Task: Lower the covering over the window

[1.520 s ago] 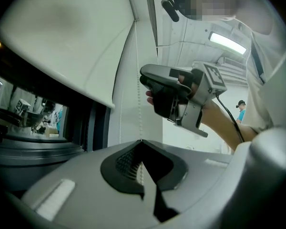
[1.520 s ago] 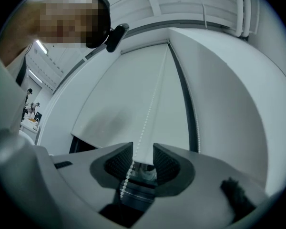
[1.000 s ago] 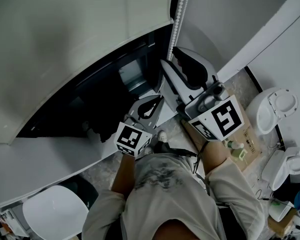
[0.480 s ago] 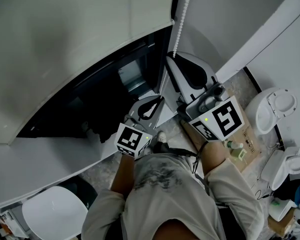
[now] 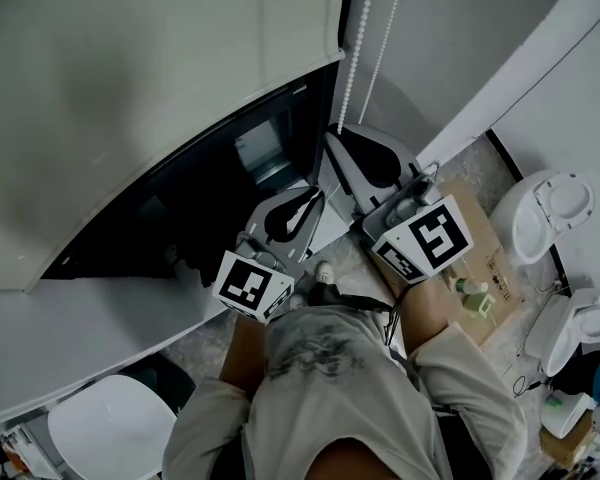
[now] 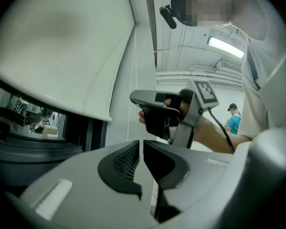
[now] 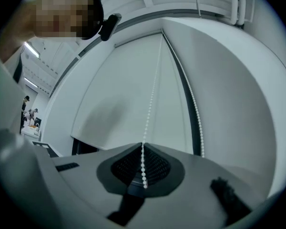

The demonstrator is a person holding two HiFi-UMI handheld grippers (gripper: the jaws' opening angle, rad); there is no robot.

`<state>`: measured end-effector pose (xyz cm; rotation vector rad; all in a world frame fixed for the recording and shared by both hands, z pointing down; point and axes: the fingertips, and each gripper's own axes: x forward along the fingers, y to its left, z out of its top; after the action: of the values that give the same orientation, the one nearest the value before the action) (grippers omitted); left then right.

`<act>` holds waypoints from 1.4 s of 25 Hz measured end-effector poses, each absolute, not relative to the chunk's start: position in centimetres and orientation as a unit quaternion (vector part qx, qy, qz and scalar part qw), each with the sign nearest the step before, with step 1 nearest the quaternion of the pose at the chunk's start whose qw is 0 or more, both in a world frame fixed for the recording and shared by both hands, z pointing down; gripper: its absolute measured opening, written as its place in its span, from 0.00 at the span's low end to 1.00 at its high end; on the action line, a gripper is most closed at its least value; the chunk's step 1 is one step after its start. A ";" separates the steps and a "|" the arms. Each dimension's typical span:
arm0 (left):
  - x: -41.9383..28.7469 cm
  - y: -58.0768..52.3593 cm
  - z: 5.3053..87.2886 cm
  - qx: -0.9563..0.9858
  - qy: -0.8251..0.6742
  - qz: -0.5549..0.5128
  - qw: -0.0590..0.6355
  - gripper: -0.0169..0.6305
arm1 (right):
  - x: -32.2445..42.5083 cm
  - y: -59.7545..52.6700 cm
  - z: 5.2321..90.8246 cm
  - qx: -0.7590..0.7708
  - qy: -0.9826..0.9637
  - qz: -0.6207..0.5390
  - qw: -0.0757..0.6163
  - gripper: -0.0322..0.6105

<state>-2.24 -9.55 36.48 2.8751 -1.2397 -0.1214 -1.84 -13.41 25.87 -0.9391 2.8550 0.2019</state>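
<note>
Looking down, you have the white roller blind (image 5: pixel 160 78) lowered partway over the dark window (image 5: pixel 210 198), above a pale sill (image 5: pixel 70 328). Your right gripper (image 7: pixel 143 149) is clamped on the bead chain (image 7: pixel 150 104) at the blind's right edge. Your left gripper (image 6: pixel 141 147) has just been opening, its jaws a sliver apart with nothing between them. A white chair (image 5: pixel 110 428) stands on the speckled floor (image 5: pixel 195 343).
</note>
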 end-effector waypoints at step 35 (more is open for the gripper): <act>-1.7 -13.3 26.7 0.914 -0.388 -0.101 -0.069 0.04 | -3.4 -11.9 39.5 -0.295 0.954 -0.057 -0.017 0.09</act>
<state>-1.66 -13.26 26.71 3.0040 -1.2760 -0.3305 -3.41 -11.92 39.48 -0.9358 3.0298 -0.1817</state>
